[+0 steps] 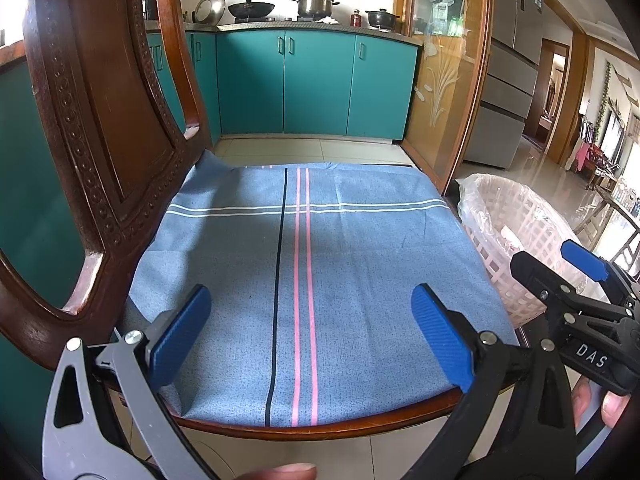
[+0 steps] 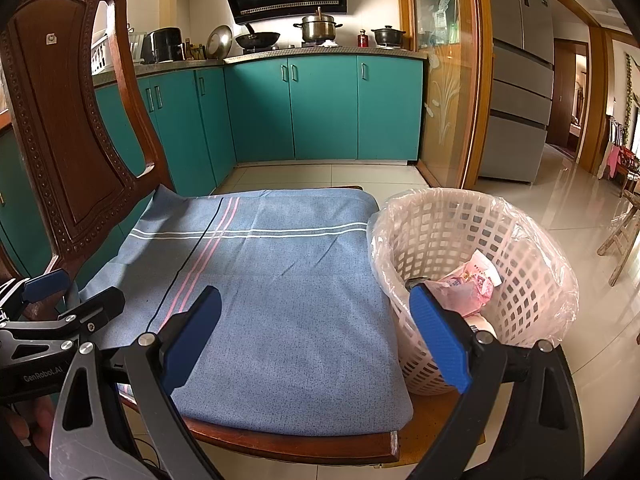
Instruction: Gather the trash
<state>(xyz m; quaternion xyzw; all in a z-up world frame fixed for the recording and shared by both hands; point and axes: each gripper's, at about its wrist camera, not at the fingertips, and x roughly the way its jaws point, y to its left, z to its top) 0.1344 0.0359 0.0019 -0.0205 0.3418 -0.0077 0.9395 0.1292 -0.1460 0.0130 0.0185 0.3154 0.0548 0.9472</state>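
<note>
A white lattice trash basket [image 2: 532,248] lined with a clear bag stands on the floor right of the chair. Pink crumpled wrappers [image 2: 472,280] lie inside it. The basket also shows in the left wrist view [image 1: 516,236]. A blue striped cloth [image 1: 320,280] covers the chair seat, also seen in the right wrist view [image 2: 288,288]; no trash shows on it. My left gripper [image 1: 312,332] is open and empty above the seat's front. My right gripper [image 2: 316,336] is open and empty, its right finger in front of the basket's near rim.
The carved wooden chair back [image 1: 92,128] rises at the left. Teal kitchen cabinets [image 1: 312,84] stand behind, with pots on the counter. A glass-panelled wooden door [image 2: 448,80] and a grey fridge [image 2: 520,80] are at the right. Shiny tiled floor [image 2: 580,216] extends right.
</note>
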